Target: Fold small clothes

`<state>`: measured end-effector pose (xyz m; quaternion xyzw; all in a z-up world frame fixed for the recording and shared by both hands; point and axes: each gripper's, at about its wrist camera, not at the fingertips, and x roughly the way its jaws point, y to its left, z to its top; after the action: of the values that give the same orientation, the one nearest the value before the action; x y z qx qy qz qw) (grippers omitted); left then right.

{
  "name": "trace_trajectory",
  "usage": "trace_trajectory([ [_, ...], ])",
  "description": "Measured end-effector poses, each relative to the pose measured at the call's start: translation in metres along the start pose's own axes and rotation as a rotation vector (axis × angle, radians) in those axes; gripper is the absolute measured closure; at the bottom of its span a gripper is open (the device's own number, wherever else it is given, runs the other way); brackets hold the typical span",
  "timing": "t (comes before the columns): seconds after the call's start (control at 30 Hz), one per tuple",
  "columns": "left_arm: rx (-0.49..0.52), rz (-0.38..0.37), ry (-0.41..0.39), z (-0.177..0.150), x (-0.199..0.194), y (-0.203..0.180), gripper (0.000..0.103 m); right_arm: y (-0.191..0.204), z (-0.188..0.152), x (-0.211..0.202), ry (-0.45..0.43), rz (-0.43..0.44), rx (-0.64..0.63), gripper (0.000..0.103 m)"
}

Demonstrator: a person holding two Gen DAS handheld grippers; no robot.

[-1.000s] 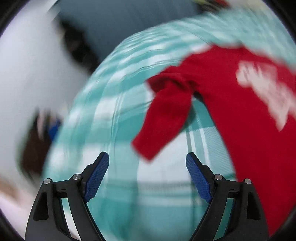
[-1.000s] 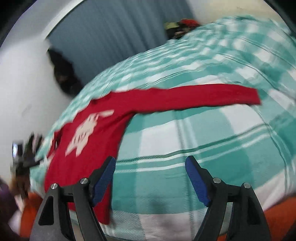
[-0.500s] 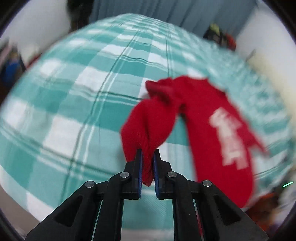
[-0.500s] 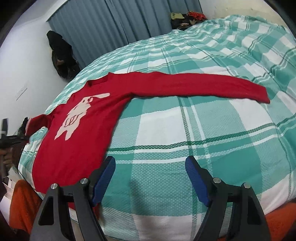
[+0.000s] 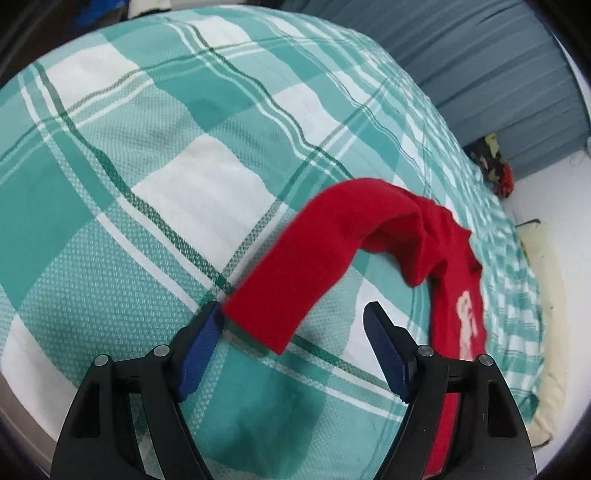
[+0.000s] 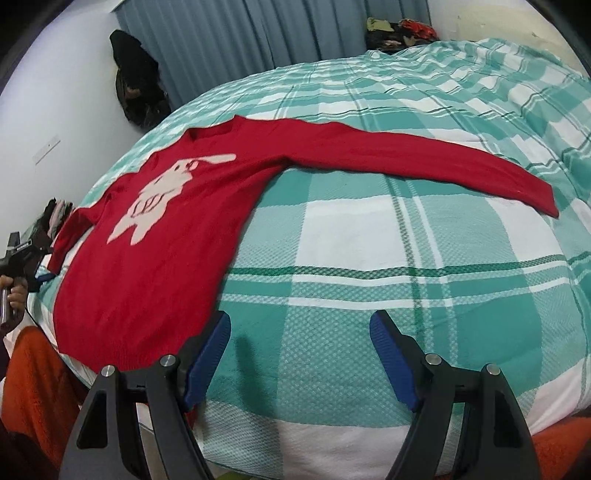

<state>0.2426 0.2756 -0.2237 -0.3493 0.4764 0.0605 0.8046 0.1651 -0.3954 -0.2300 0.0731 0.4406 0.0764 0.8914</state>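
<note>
A red sweater (image 6: pixel 177 236) with a pale pink animal print lies face up on the teal and white checked bedspread (image 6: pixel 369 236). Its right sleeve (image 6: pixel 424 162) lies stretched out flat. Its left sleeve (image 5: pixel 317 266) arches up off the bed in the left wrist view, its cuff just ahead of my left gripper (image 5: pixel 295 332). That gripper is open, and the cuff's corner touches its left finger (image 5: pixel 201 341). My right gripper (image 6: pixel 299 354) is open and empty, near the sweater's hem at the front edge of the bed. The left gripper (image 6: pixel 33 258) also shows far left in the right wrist view.
Blue-grey curtains (image 6: pixel 240 40) hang behind the bed. Dark clothes (image 6: pixel 136 88) hang on the white wall at left, and a heap of clothes (image 6: pixel 399 31) lies at the far corner. An orange blanket (image 6: pixel 33 384) hangs below the bed's front edge. A cream pillow (image 5: pixel 546 295) lies beside the sweater.
My left gripper, shut on the left sleeve's cuff half a second ago, has opened and let it go. The sleeve now arches out to the left. The right gripper has barely moved.
</note>
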Motion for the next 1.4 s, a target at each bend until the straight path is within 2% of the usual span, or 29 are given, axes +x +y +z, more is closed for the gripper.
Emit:
trace_trajectory([
  [0.07, -0.03, 0.022, -0.037, 0.001, 0.006, -0.003, 0.033, 0.001, 0.0, 0.005, 0.012, -0.002, -0.007, 0.026],
  [0.1, -0.051, 0.021, -0.034, 0.002, 0.009, -0.002, 0.063, 0.003, 0.0, 0.006, 0.014, -0.003, -0.012, 0.026],
  [0.13, -0.075, 0.015, -0.01, 0.005, 0.013, 0.0, 0.097, 0.004, 0.0, 0.007, 0.016, -0.005, -0.019, 0.026],
  [0.17, -0.093, 0.018, 0.006, 0.009, 0.015, 0.001, 0.099, 0.006, 0.0, 0.006, 0.016, -0.007, -0.026, 0.026],
  [0.23, -0.083, 0.056, -0.048, 0.018, -0.001, 0.002, 0.099, 0.007, -0.002, 0.003, 0.011, -0.006, -0.036, 0.026],
  [0.33, -0.129, 0.108, -0.095, 0.039, -0.032, 0.021, 0.099, 0.007, -0.003, 0.0, 0.004, -0.012, -0.035, 0.026],
  [0.4, -0.176, 0.167, -0.079, 0.053, -0.043, 0.041, 0.099, 0.005, -0.002, 0.001, 0.005, -0.014, -0.024, 0.026],
  [0.53, -0.163, 0.328, 0.008, 0.065, -0.032, 0.06, 0.099, 0.004, 0.001, 0.006, 0.01, -0.016, -0.011, 0.026],
  [0.67, -0.097, 0.442, 0.017, 0.062, -0.016, 0.048, 0.099, 0.007, 0.0, 0.008, 0.014, -0.027, -0.027, 0.026],
  [0.77, -0.093, 0.51, 0.02, 0.065, -0.007, 0.051, 0.099, 0.006, 0.0, 0.008, 0.014, -0.028, -0.029, 0.026],
  [0.87, -0.121, 0.534, 0.036, 0.065, 0.001, 0.055, 0.099, 0.004, 0.001, 0.009, 0.015, -0.031, -0.02, 0.026],
  [0.97, -0.089, 0.569, 0.036, 0.063, 0.004, 0.05, 0.097, 0.001, 0.002, 0.009, 0.012, -0.032, -0.009, 0.026],
  [1.03, -0.04, 0.572, 0.032, 0.06, 0.004, 0.044, 0.082, 0.0, 0.002, 0.009, 0.011, -0.033, -0.002, 0.026],
  [1.07, -0.022, 0.565, 0.032, 0.059, 0.002, 0.039, 0.072, -0.001, 0.002, 0.008, 0.011, -0.033, 0.001, 0.025],
  [1.1, -0.016, 0.559, 0.023, 0.055, -0.003, 0.036, 0.045, -0.002, 0.003, 0.008, 0.01, -0.035, 0.006, 0.025],
  [1.13, -0.01, 0.553, 0.004, 0.053, -0.008, 0.032, 0.026, -0.003, 0.003, 0.008, 0.009, -0.038, 0.01, 0.023],
  [1.2, 0.016, 0.546, -0.063, 0.041, -0.025, 0.021, 0.023, -0.005, 0.003, 0.007, 0.003, -0.049, 0.02, 0.019],
  [1.4, 0.136, 0.438, -0.097, -0.006, -0.051, -0.027, 0.023, -0.013, 0.005, 0.004, -0.011, -0.067, 0.055, 0.017],
])
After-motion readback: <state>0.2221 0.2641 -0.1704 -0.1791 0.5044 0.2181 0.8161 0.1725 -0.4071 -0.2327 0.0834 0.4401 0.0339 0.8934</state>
